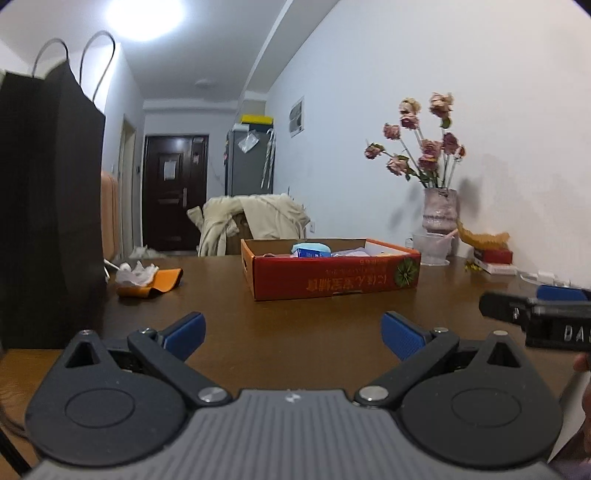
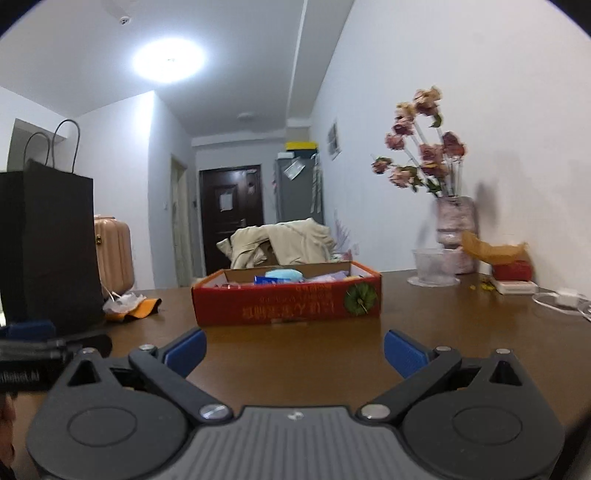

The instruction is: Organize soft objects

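1. The left tool hangs low over a dark brown wooden worktop, its blue-padded fingers spread wide with nothing between them.
2. The right tool hangs low over the same worktop, its blue pads just as far apart and holding nothing. Each tool shows at the edge of the other's view, so the two sit side by side on the near side of the red cardboard box.
3. The red cardboard box lies straight beyond both tools, well apart from their fingertips, an open shallow tray with printed lettering and a green round motif on its near wall.
4. Inside the box lie soft objects: a pale blue rounded piece, a blue-and-white packet and some pale lilac material; their exact nature is unclear.
5. Left of the box, a crumpled white plastic wrap rests on an orange cloth, and left of those stands a tall black paper bag with cord handles.
6. Right of the box and further back, against the white wall, stand a vase of dried roses, a clear glass bowl, and a red packet on a white one.
7. Beyond the box, a beige jacket drapes over a chair; past it a hallway shows a grey cabinet, a dark door and a bright ceiling lamp.
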`<state>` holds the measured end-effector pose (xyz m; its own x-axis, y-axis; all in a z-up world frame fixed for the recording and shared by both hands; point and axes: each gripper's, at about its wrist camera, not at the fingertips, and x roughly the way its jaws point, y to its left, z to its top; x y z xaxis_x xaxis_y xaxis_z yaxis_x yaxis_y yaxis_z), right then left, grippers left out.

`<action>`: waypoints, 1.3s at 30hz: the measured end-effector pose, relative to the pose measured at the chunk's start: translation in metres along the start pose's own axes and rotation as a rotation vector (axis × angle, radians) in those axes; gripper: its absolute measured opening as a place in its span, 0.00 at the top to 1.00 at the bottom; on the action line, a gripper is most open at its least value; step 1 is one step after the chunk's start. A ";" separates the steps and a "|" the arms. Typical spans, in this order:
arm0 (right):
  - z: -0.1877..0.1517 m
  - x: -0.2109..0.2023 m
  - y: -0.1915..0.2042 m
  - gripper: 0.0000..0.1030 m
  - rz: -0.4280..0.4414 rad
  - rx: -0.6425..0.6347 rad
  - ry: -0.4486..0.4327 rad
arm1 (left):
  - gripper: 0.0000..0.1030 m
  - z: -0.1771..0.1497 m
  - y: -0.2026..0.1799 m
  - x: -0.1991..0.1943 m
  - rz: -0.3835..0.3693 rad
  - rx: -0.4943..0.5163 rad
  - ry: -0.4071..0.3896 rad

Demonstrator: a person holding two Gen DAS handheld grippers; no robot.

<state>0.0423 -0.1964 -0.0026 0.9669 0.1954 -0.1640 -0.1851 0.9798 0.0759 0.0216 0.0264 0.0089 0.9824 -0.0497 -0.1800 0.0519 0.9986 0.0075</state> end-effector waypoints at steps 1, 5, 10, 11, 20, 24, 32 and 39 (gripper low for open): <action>-0.004 -0.003 0.003 0.00 0.008 -0.012 0.007 | 0.00 -0.004 0.001 -0.005 0.003 0.011 -0.005; -0.001 -0.003 0.004 0.00 -0.006 -0.010 0.000 | 0.00 -0.006 0.010 -0.006 0.017 -0.033 0.002; -0.002 0.002 0.001 0.00 -0.019 0.003 0.030 | 0.00 -0.003 0.011 -0.004 0.020 -0.030 -0.011; -0.001 0.004 0.000 0.00 -0.016 0.003 0.037 | 0.00 -0.002 0.011 -0.005 0.016 -0.028 -0.014; -0.002 0.008 0.000 0.00 -0.021 0.004 0.052 | 0.00 -0.002 0.011 -0.006 0.007 -0.028 -0.019; -0.003 0.008 0.000 0.00 -0.024 0.005 0.053 | 0.00 -0.003 0.010 -0.006 0.006 -0.025 -0.020; -0.002 0.008 0.000 0.00 -0.027 0.002 0.050 | 0.00 -0.002 0.010 -0.007 0.003 -0.024 -0.020; -0.002 0.007 0.000 0.00 -0.030 0.002 0.044 | 0.00 -0.002 0.010 -0.006 0.001 -0.023 -0.022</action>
<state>0.0488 -0.1947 -0.0062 0.9633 0.1677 -0.2097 -0.1559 0.9851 0.0721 0.0161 0.0370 0.0084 0.9861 -0.0487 -0.1588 0.0469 0.9988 -0.0154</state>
